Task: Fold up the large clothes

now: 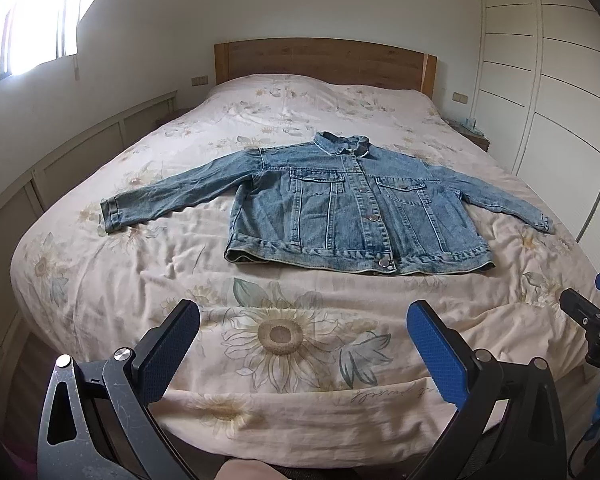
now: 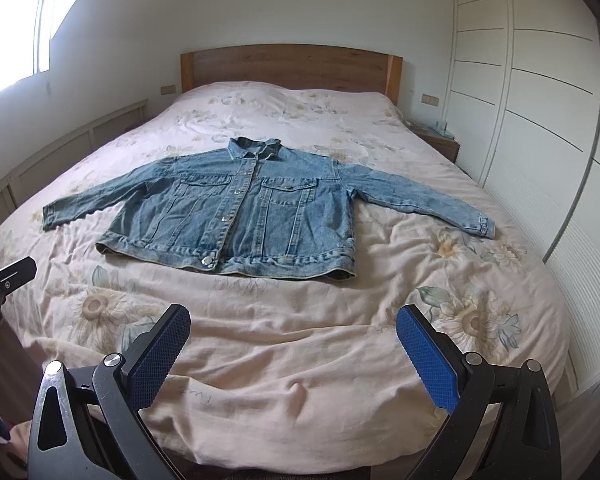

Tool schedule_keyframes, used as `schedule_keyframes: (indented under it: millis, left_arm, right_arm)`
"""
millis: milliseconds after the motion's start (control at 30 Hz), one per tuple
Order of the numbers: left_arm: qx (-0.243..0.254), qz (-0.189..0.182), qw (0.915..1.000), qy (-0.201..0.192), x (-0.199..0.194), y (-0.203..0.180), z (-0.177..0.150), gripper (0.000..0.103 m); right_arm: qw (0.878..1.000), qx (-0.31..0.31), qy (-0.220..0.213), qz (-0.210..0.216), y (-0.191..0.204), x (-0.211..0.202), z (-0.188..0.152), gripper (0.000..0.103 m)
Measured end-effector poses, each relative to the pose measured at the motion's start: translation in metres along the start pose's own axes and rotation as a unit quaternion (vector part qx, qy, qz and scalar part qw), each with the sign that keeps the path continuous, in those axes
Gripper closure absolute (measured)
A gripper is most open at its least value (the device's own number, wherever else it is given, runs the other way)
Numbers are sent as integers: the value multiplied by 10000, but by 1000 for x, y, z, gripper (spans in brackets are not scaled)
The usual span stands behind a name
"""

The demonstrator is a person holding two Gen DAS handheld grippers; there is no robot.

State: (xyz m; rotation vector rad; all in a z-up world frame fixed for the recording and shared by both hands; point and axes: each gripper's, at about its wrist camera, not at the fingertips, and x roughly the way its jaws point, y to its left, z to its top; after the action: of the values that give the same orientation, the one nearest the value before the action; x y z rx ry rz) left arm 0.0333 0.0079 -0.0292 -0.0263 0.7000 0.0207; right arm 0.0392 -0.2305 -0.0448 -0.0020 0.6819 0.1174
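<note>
A blue denim jacket (image 1: pixel 352 204) lies flat, front up and buttoned, on the bed, with both sleeves spread out to the sides. It also shows in the right wrist view (image 2: pixel 244 208). My left gripper (image 1: pixel 304 316) is open and empty, held above the foot of the bed, well short of the jacket's hem. My right gripper (image 2: pixel 294 320) is open and empty, also over the foot of the bed. The right gripper's side shows at the right edge of the left wrist view (image 1: pixel 596 316).
The bed (image 1: pixel 112 280) has a pale sunflower cover and a wooden headboard (image 1: pixel 324 60). A white wardrobe (image 2: pixel 540 100) runs along the right. A nightstand (image 2: pixel 440 140) stands by the headboard. Low panelling (image 1: pixel 60 160) and a window are on the left.
</note>
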Motion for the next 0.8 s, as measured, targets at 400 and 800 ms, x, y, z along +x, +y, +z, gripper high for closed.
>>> schedule_keyframes:
  millis: [400,800]
  left_arm:
    - [-8,-41,9989,468,34,5,3,1]
    - [-330,257,9972,618,69,27,32,1]
  right_arm:
    - [9993,38,363,76,-7,35,-4,0]
    - [9972,583,401,-230,-65,79,17,0]
